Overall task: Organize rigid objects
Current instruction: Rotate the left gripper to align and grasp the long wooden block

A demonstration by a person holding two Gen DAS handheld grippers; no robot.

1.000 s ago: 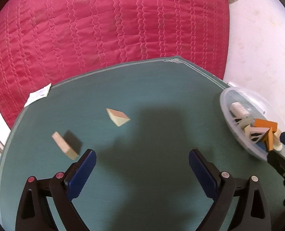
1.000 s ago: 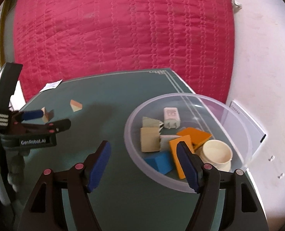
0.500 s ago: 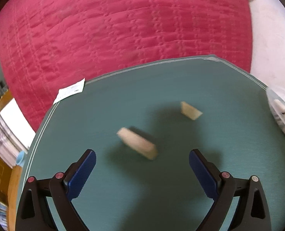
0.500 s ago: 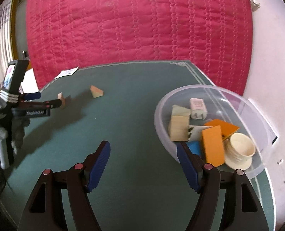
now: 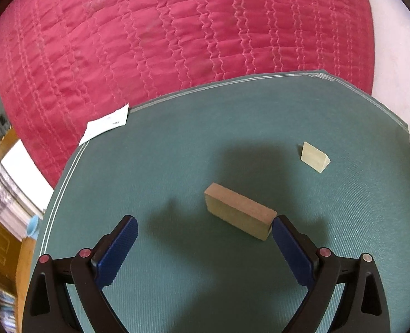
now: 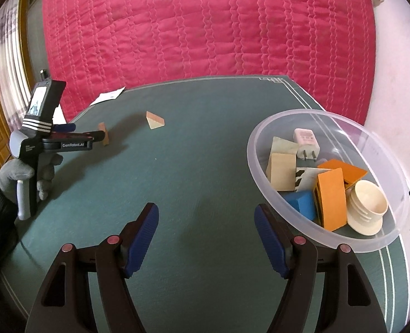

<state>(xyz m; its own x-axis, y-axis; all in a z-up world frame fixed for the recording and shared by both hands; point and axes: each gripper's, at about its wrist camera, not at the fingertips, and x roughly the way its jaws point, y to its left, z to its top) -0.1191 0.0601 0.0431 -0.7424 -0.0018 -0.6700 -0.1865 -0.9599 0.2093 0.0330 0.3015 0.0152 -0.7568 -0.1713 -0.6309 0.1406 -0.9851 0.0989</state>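
– What is different on the left side now?
– The left gripper has swung towards the rectangular wooden block; a second ago the block lay off to its left, and now it sits between the spread jaws, one end just beside the right pad.
– And the wedge block?
– It now shows far to the right.
– The right side?
– The clear plastic bowl sits further right of the right gripper.
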